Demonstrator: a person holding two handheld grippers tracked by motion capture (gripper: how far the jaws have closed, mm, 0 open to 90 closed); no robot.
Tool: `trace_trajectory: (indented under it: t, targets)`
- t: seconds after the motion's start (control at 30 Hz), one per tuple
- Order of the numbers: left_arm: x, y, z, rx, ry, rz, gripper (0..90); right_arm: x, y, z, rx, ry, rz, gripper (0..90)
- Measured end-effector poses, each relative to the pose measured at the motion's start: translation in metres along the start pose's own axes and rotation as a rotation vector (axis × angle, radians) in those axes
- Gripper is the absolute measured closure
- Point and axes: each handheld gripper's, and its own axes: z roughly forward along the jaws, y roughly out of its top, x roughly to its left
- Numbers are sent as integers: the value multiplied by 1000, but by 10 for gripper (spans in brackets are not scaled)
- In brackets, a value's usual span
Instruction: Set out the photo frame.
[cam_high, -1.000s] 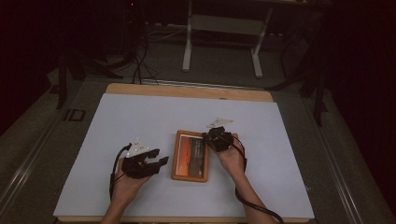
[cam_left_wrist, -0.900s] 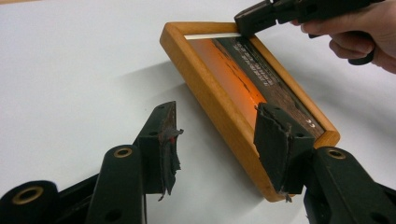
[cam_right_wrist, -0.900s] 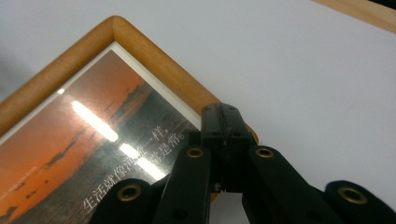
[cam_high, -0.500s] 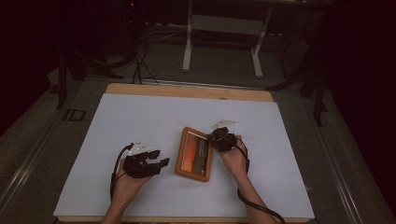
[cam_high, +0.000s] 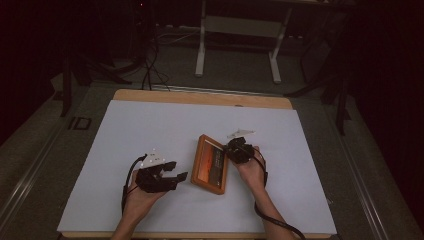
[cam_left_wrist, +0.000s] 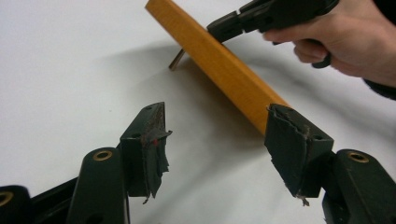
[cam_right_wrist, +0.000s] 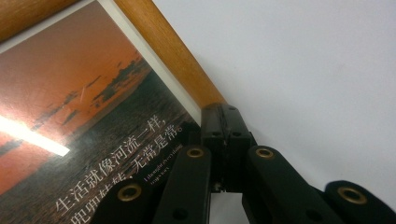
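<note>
A wooden picture frame (cam_high: 210, 164) with an orange sunset print lies at the middle of the white table, raised on one side. In the left gripper view the frame (cam_left_wrist: 224, 70) leans on a small back leg (cam_left_wrist: 176, 60). My right gripper (cam_high: 232, 149) is shut, and its closed tips (cam_right_wrist: 226, 120) touch the frame's wooden edge (cam_right_wrist: 163, 51) with nothing between them. My left gripper (cam_high: 176, 178) is open just left of the frame's near corner. Its jaws (cam_left_wrist: 222, 140) have just been opening, and nothing is between them.
The white table top (cam_high: 150, 130) has a wooden far edge (cam_high: 200, 97). Beyond it on the dark floor are a white stand (cam_high: 237, 45) and cables (cam_high: 147, 65). A black cable (cam_high: 272, 222) trails from the right hand.
The frame has shifted slightly right and turned a little, with the right gripper at its edge. The left gripper's jaws have spread wider. Both hands have stayed about where they were.
</note>
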Motion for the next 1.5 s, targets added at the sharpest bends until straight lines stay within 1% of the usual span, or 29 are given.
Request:
trace_trajectory:
  t: [0.23, 0.3, 0.47, 0.63, 0.73, 0.83, 0.87, 1.03, 1.1, 1.17, 1.23, 1.27, 1.33, 1.47, 1.5]
  targets:
    - [-9, 2, 4, 6, -45, 4, 350, 1, -1, 0, -3, -6, -2, 900]
    - [-13, 2, 8, 19, -59, 4, 331, 1, -1, 0, -3, -6, -3, 900]
    - [-20, 2, 16, 42, -64, 15, 291, 1, -1, 0, -4, -6, -5, 900]
    - [-22, 2, 26, 60, -68, -4, 279, 1, -1, 0, -9, -7, -2, 900]
    - [-21, 1, 33, 71, -75, -25, 280, 1, -2, 0, -12, -9, -1, 900]
    - [-20, 2, 38, 77, -102, -63, 292, 1, -2, 0, -12, -7, -1, 900]
    - [-20, 3, 39, 76, -102, -76, 299, 1, -2, 0, -13, -8, -1, 900]
    - [-21, 5, 45, 87, -106, -110, 350, 1, -3, 0, -17, -8, -1, 900]
    - [-21, 6, 47, 88, -107, -132, 371, 1, -3, 0, -18, -7, -2, 900]
    - [-21, 7, 48, 92, -101, -138, 387, 1, -3, 0, -17, -7, -3, 900]
    - [-20, 7, 50, 100, -109, -154, 418, 1, -3, 0, -19, -6, -4, 900]
    - [-20, 7, 51, 100, -111, -164, 421, 1, -3, 0, -19, -6, -4, 900]
    - [-20, 7, 52, 103, -109, -166, 434, 1, -3, 0, -20, -5, -2, 900]
    - [-19, 8, 53, 105, -107, -186, 449, 0, -3, 0, -17, -2, -8, 900]
    - [-19, 8, 53, 104, -105, -198, 456, 1, -3, 0, -16, -3, -10, 900]
